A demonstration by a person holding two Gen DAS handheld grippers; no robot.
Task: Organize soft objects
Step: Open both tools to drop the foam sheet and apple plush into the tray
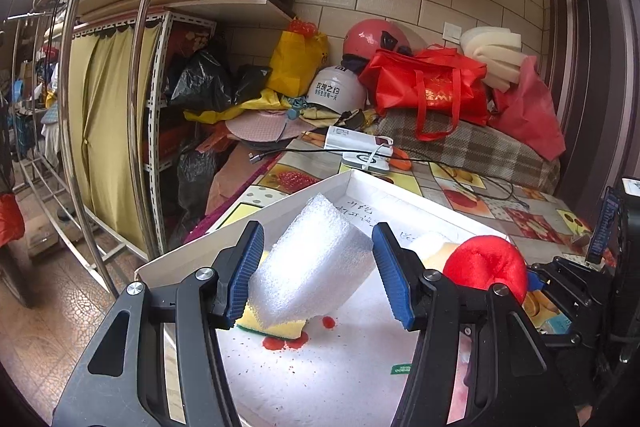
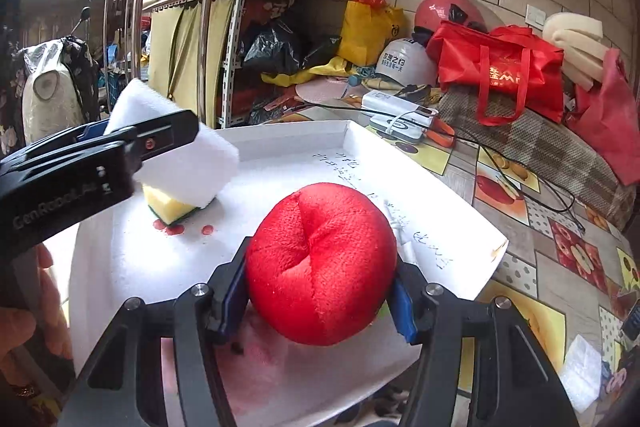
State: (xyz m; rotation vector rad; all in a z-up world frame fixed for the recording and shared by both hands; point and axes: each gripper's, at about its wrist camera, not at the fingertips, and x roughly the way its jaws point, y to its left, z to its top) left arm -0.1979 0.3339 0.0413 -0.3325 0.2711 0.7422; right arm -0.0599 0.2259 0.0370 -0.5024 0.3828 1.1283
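Left gripper (image 1: pixel 318 269) — fingers spread around the white foam block (image 1: pixel 316 263). The left pad touches the block's side; the right pad (image 1: pixel 390 279) stands just off its upper corner, a sliver of gap visible. So: released or barely in contact, not clamped. The block is tilted, its long axis running up and away from the gripper, its low end resting on the yellow sponge (image 1: pixel 280 327), which lies flat in the white tray (image 1: pixel 360 367). Red stains on the tray floor just beside the sponge.

Right gripper (image 2: pixel 320 291) — clenched on the red plush ball (image 2: pixel 322 263), both blue pads pressed into its sides. The ball is held low over the near part of the tray; whether it touches the tray floor is hidden from the right wrist view. From the left wrist view the ball (image 1: pixel 486 265) sits to the right of the foam block, near but apart.

Relation that matters: the foam-and-sponge stack lies to the left of and beyond the ball, toward the tray's left edge, while open tray floor lies straight ahead of the right gripper. Judgement — the ball's drop spot is directly forward, and the right gripper is the nearer one. The leaning block looks unsteady on the sponge; a nudge could tip it.
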